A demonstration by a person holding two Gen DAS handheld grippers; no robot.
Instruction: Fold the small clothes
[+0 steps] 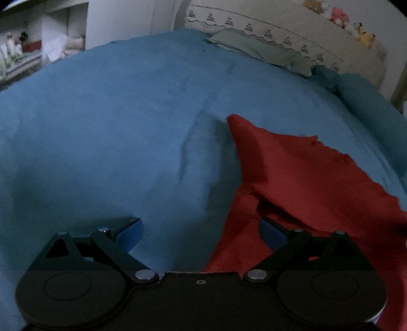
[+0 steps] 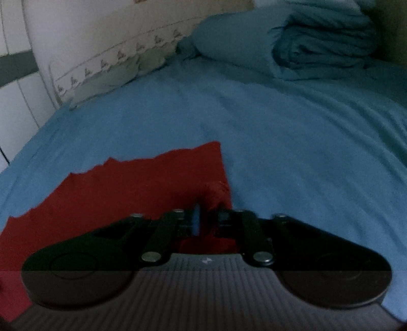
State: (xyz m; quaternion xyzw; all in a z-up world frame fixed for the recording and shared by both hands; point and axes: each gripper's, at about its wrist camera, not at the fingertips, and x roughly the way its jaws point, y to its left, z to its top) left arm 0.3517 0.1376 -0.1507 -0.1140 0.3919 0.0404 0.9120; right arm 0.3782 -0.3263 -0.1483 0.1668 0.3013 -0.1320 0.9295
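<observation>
A small red garment (image 1: 300,178) lies on the blue bedsheet (image 1: 114,127). In the left wrist view it spreads across the right half, rumpled, with one point toward the bed's middle. My left gripper (image 1: 201,231) is open, its right finger over the garment's left edge and its left finger over bare sheet. In the right wrist view the red garment (image 2: 127,193) lies left of centre. My right gripper (image 2: 206,216) is shut on a bunched bit of the garment's right edge, which sticks up between the fingers.
A rolled blue blanket (image 2: 305,43) and blue pillow lie at the bed's far right. A pale folded cloth (image 1: 257,48) sits by the embroidered headboard cover (image 1: 292,33). Plush toys (image 1: 340,15) sit on top. Shelves (image 1: 23,51) stand beyond the bed's left side.
</observation>
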